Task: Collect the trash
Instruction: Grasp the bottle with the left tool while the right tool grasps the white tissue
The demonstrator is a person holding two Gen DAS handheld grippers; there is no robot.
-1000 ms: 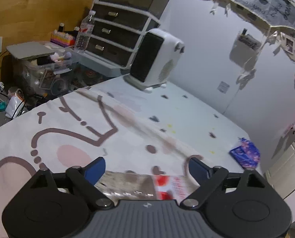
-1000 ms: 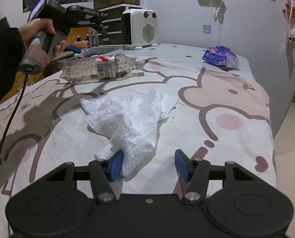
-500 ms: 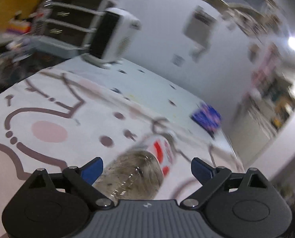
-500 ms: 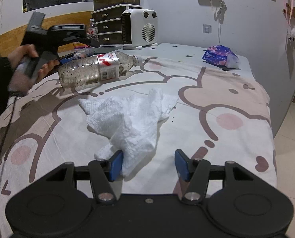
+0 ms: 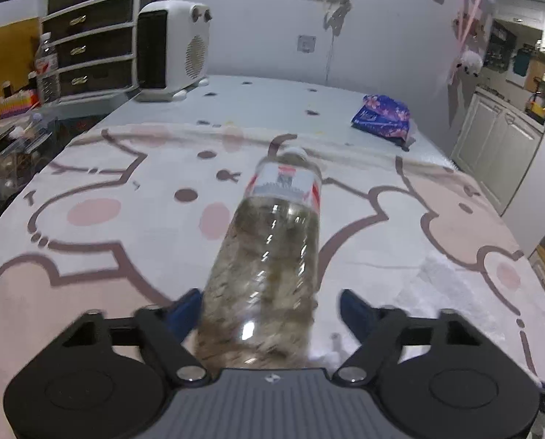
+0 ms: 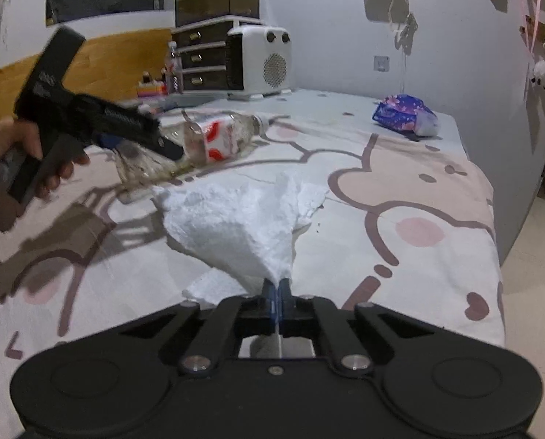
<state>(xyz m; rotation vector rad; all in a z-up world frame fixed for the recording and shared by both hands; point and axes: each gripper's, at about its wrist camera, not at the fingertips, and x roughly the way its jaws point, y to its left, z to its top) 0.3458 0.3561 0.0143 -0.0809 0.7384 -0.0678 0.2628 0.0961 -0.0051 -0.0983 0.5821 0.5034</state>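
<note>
A clear plastic bottle with a red and white label lies on the cartoon-print bedsheet, cap pointing away. My left gripper straddles its base and its jaws are closing. The left pad touches the bottle; a gap remains at the right pad. In the right wrist view the same bottle sits in the left gripper, which a hand holds. My right gripper is shut on the near corner of a crumpled white tissue, pulled into a cone.
A blue flowered tissue pack lies far right near the bed's edge. A white fan heater and a drawer unit stand at the far end. The floor drops away on the right.
The left gripper swung round and came down over the bottle's base, and its jaws narrowed. The right gripper's jaws closed on the tissue's corner, bunching it up.
</note>
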